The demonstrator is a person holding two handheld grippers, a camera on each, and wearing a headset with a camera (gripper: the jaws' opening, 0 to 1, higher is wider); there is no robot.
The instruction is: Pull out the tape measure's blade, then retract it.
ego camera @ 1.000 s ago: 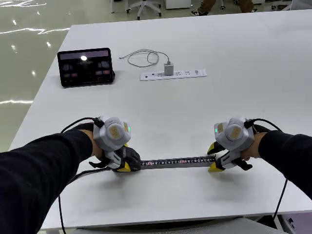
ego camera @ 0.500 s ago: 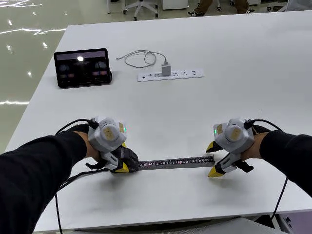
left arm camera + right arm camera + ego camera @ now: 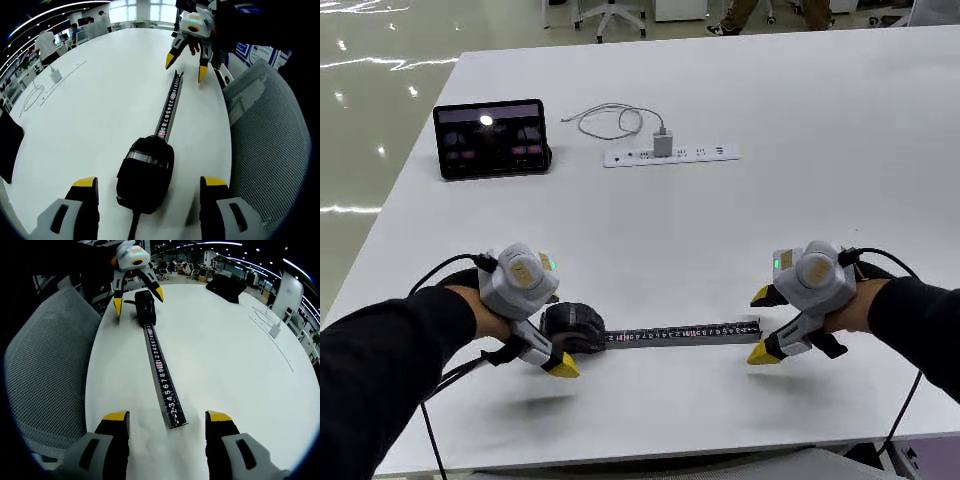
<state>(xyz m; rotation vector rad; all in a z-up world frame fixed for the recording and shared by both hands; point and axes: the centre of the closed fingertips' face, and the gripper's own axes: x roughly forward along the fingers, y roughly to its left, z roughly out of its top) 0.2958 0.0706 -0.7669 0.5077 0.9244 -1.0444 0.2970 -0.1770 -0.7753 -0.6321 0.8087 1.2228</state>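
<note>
1. Now the left gripper's jaws are standing wide apart, yellow tips flanking the tape measure case with a gap of white table showing on each side, so they are gripping nothing.
2. Likewise the right gripper's jaws are spread open, with the hooked end of the blade lying between the tips and touching neither.
3. From the head view, the black case is sitting on the table at about 7 o'clock, and the blade is stretching flat out of it toward 3 o'clock, ending between the right gripper's tips.
4. Both grippers are facing each other along the blade: the left one is pointing toward 3 o'clock, the right one toward 9 o'clock with its tips tilted slightly down.
5. A hand is wrapping each grey gripper body, and black-sleeved forearms are reaching in from the 8 o'clock and 4 o'clock edges, elbows out and wrists turned inward.
6. Black cables are trailing back from both grippers along the sleeves.
7. Farther out, a tablet is lying at 11 o'clock, and a white power strip with a plugged charger and looped cable is lying at 12 o'clock, well apart from the tape.
8. A grey mesh chair back is showing beside the near table edge in the right gripper view.
</note>
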